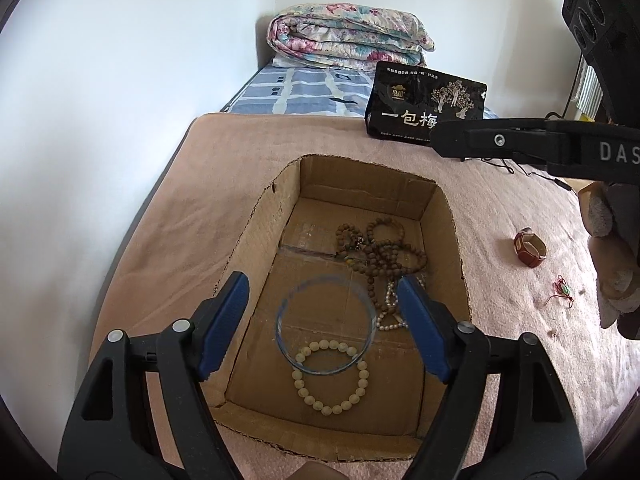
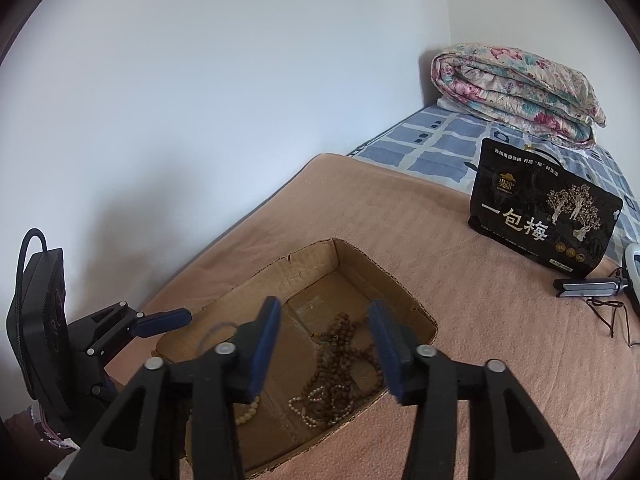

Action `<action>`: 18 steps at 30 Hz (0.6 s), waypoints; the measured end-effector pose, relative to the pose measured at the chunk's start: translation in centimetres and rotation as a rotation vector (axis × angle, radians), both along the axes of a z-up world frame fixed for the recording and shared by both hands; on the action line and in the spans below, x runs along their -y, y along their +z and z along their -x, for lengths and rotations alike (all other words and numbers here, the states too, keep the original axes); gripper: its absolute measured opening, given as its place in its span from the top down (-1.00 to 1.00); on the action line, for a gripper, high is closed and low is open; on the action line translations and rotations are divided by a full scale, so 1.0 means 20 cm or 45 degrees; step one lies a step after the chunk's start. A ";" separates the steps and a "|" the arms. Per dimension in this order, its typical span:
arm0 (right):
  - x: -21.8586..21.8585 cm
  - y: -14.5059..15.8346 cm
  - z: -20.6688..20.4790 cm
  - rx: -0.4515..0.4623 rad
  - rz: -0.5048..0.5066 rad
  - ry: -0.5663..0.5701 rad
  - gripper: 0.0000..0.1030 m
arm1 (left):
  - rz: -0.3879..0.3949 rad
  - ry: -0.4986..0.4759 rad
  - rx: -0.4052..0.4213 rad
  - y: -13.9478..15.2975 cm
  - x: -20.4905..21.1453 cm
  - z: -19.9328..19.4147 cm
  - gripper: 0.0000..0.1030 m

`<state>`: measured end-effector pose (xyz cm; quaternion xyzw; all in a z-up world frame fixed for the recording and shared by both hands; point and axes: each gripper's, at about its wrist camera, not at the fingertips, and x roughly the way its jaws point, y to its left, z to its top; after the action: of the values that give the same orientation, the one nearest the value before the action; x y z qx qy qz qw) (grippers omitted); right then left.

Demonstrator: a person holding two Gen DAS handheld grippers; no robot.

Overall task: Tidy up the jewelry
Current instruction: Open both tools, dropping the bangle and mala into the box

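An open cardboard box [image 1: 256, 240] lies on the pink blanket. In it are a clear blue-tinted bangle [image 1: 326, 324], a cream bead bracelet [image 1: 330, 378], a tangle of brown bead strands [image 1: 380, 250] and a small pearl strand [image 1: 390, 308]. My left gripper [image 1: 324, 322] is open and empty above the bangle. My right gripper [image 2: 326, 350] is open and empty above the box [image 2: 400, 288], over the brown beads [image 2: 340, 364]. A brown watch [image 1: 530, 248] and a red cord charm [image 1: 562, 290] lie on the blanket right of the box.
A black snack bag [image 1: 424, 106] stands behind the box. A folded floral quilt [image 1: 348, 36] lies on the checked sheet at the wall. A small grey clip and a cable [image 2: 588, 288] lie at the right. A white wall runs along the left edge.
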<state>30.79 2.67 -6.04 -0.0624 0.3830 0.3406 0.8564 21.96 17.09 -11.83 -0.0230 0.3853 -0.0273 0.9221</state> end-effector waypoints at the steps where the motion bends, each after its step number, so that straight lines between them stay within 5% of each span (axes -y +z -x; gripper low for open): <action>1: 0.00 0.01 0.01 0.013 0.004 -0.006 -0.54 | -0.002 0.004 0.002 0.00 0.00 0.00 -0.62; 9: 0.03 0.04 0.05 0.084 0.039 -0.078 -0.99 | -0.009 0.024 0.004 0.02 0.01 0.03 -0.63; 18: 0.10 0.09 0.09 0.113 0.053 -0.122 -0.99 | -0.027 0.014 0.040 0.09 0.05 0.10 -0.64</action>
<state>28.97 0.74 -4.23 -0.0769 0.3540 0.2881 0.8864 20.01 16.16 -10.12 -0.0150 0.3709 -0.0187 0.9284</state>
